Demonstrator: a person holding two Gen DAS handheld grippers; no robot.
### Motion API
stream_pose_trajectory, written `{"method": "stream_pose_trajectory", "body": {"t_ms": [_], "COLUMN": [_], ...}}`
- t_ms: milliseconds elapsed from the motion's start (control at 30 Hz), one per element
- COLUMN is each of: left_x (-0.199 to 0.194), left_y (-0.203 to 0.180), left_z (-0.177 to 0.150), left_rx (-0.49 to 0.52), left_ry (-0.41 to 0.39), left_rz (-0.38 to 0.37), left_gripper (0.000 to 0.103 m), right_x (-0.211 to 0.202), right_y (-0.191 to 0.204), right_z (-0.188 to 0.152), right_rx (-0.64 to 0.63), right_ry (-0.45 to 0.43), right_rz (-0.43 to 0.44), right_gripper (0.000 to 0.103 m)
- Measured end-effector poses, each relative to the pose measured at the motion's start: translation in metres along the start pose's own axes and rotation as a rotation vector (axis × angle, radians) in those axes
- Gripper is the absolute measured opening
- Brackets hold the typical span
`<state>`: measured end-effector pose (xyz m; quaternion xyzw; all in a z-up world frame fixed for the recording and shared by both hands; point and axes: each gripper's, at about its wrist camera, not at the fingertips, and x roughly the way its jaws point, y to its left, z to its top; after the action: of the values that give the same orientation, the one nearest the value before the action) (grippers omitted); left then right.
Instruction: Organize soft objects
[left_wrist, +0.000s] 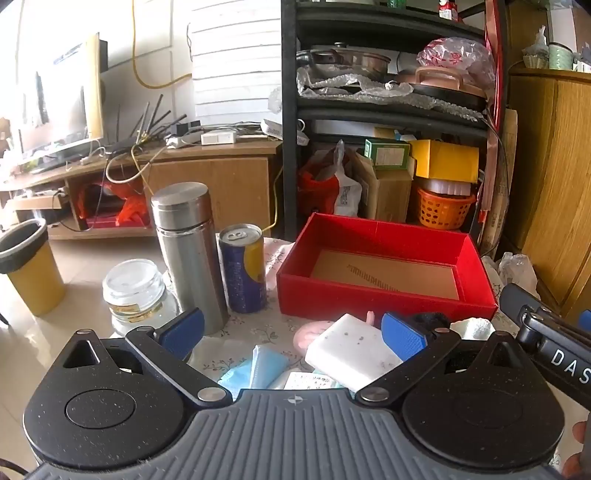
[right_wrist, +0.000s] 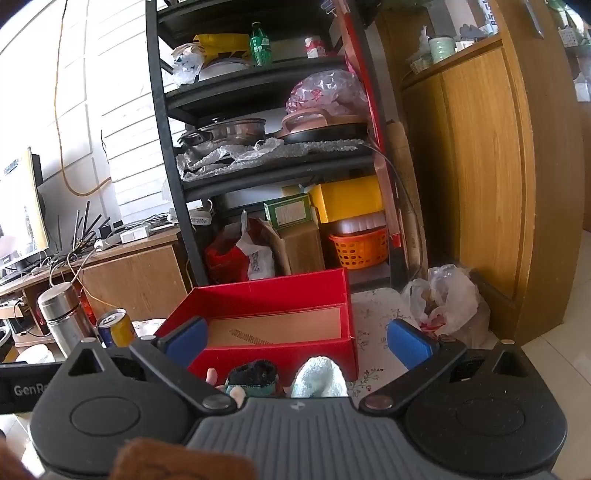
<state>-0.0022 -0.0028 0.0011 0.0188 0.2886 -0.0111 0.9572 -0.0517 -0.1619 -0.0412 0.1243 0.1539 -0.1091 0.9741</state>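
An open red box (left_wrist: 384, 299) with a bare cardboard floor stands on the floral tablecloth; it also shows in the right wrist view (right_wrist: 273, 354). In front of it lie soft things: a white sponge (left_wrist: 351, 349), a pink soft item (left_wrist: 314, 332), blue face masks (left_wrist: 255, 367), a dark sock (right_wrist: 255, 373) and a pale blue towel (right_wrist: 319, 376). My left gripper (left_wrist: 293, 334) is open and empty above the sponge and masks. My right gripper (right_wrist: 297, 341) is open and empty above the sock and towel, just short of the box.
A steel flask (left_wrist: 190, 251), a blue and yellow can (left_wrist: 243, 269) and a glass jar (left_wrist: 135, 291) stand left of the box. A plastic bag (right_wrist: 447, 299) lies to its right. A black shelf rack (right_wrist: 258, 147) and wooden cabinet (right_wrist: 480, 166) stand behind.
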Motion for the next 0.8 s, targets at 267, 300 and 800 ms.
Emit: {"method": "stream_pose_trajectory", "body": {"t_ms": [267,300,800], "left_x": [0.0023,0.0023,0.0031], "left_y": [-0.0002,-0.0001,0.0002], "left_z": [0.0005,0.0003,0.0001], "left_rx": [0.001,0.001,-0.001], "left_ry": [0.005,0.004,0.006], "left_rz": [-0.002,-0.003,-0.001], "left_gripper": [0.098,0.098,0.098], "right_x": [-0.0009,-0.0014,0.0003], "right_y": [-0.0004,-0.0009,-0.0011], "right_z": [-0.0033,-0.003,-0.0004], "right_rx": [0.003,0.004,-0.003], "right_ry": [-0.002,-0.002,0.005], "right_rz": [-0.002,-0.002,-0.007], "right_gripper": [0.079,0.079,0.079]}}
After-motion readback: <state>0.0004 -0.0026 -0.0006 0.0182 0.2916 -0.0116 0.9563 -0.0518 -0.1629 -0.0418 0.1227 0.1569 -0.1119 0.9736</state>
